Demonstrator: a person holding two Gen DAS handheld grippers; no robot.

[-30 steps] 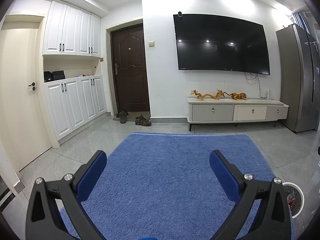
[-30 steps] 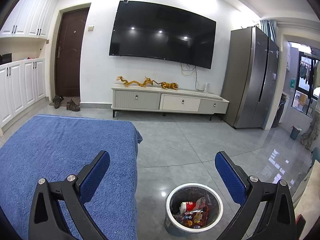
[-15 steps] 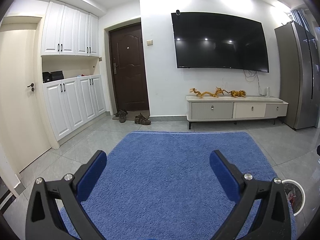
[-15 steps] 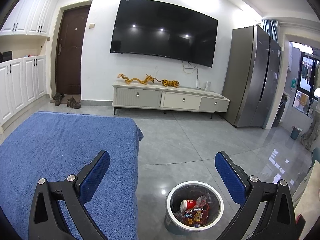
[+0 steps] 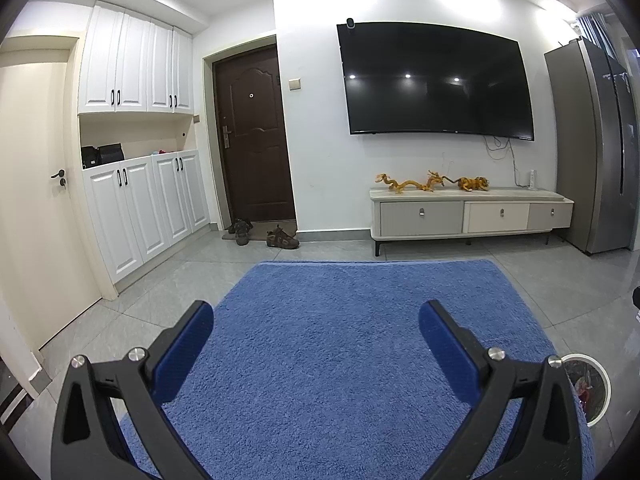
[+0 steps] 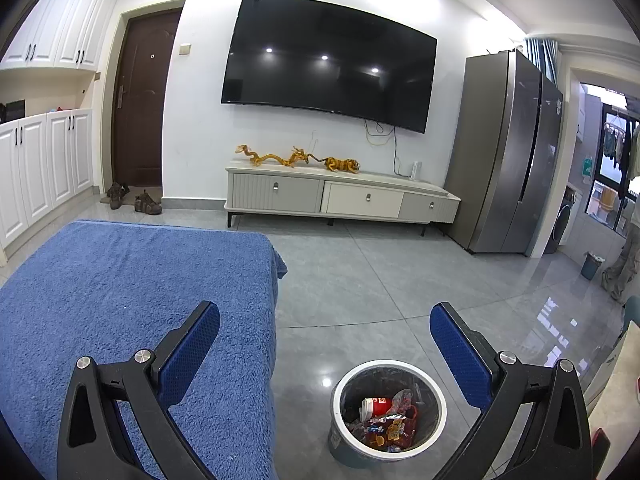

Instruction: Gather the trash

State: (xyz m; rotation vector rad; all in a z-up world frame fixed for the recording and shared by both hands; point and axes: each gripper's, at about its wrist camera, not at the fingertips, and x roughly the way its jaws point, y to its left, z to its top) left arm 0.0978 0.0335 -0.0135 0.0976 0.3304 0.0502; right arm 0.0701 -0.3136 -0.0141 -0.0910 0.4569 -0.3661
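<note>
A round white-rimmed trash bin (image 6: 340,392) stands on the grey floor below my right gripper (image 6: 325,316), which is open and holds nothing. Inside the bin lie a red paper cup (image 6: 376,405) and crumpled wrappers (image 6: 386,430). The same trash bin (image 5: 600,390) shows at the right edge of the left wrist view, partly hidden by a finger. My left gripper (image 5: 316,316) hangs open and empty over a blue fleece cloth (image 5: 340,340) that covers a raised flat surface; no loose trash shows on the blue fleece cloth (image 6: 120,280).
A TV cabinet (image 6: 340,200) with dragon figures stands under a wall TV (image 6: 328,60). A grey fridge (image 6: 508,160) is on the right, white cupboards (image 5: 140,208) and a brown door (image 5: 256,140) on the left, shoes (image 5: 280,236) by the door. A small blue bin (image 6: 592,266) and a person's legs (image 6: 624,264) are far right.
Both views have tilted up slightly, so the room sits a little lower in frame. Both grippers have stayed open and empty.
</note>
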